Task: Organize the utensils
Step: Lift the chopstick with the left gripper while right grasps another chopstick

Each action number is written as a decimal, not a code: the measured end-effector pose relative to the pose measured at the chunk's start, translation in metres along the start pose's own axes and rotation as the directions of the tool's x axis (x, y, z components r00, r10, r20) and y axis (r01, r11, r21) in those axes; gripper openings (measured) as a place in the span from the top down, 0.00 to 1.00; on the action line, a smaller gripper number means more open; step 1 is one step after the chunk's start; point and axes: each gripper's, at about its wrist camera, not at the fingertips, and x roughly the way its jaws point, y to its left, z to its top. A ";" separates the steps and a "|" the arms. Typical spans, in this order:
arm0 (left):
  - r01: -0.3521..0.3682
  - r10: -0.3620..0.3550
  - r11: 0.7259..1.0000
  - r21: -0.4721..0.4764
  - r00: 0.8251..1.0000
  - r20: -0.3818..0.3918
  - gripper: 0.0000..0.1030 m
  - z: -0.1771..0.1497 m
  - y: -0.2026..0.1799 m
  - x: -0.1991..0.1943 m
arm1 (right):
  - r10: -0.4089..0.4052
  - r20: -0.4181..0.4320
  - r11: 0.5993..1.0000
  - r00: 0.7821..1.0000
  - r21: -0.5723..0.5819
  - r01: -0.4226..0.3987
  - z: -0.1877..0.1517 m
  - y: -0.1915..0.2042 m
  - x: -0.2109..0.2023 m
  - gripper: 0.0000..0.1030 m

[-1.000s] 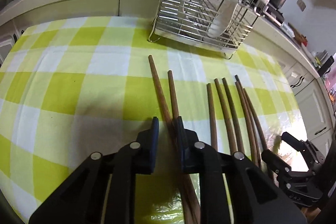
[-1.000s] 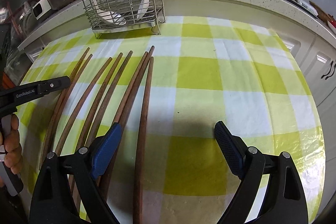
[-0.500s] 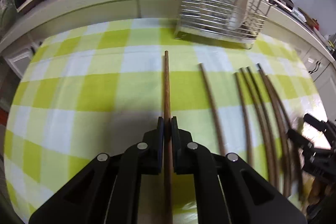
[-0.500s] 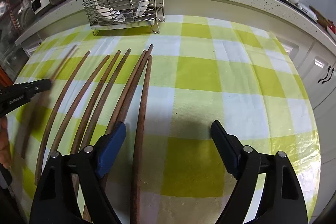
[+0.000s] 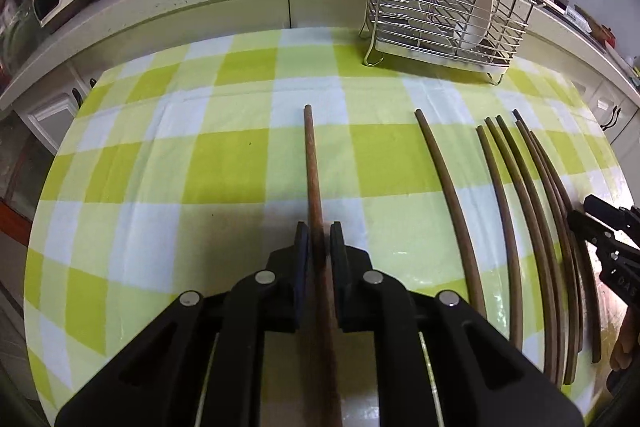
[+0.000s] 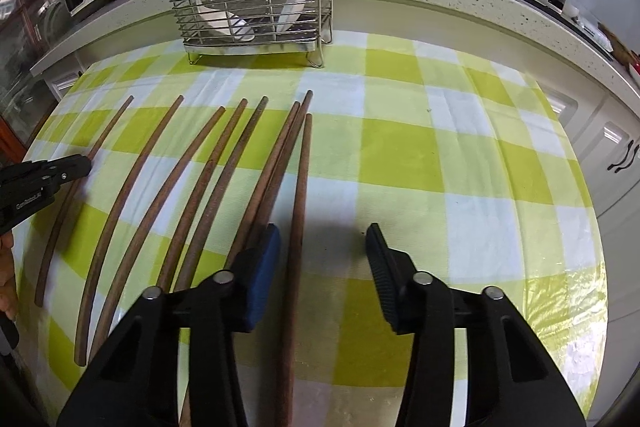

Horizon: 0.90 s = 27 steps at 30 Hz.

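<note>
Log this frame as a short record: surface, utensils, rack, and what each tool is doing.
surface: checked tablecloth, green and white
utensils: eight wooden chopsticks on the cloth
rack: wire rack at the far edge, white utensils inside
left tool: shut on the leftmost chopstick, apart from the other seven
right tool: jaws closing, rightmost chopstick between them, pads not yet pressing it
done: no chopstick in the rack yet
</note>
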 end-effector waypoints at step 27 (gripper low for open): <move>0.028 -0.025 0.999 -0.020 0.992 0.123 0.93 0.006 0.004 -0.059 | 0.057 0.122 0.997 0.991 0.035 -0.062 0.014 -0.009 -0.059 0.91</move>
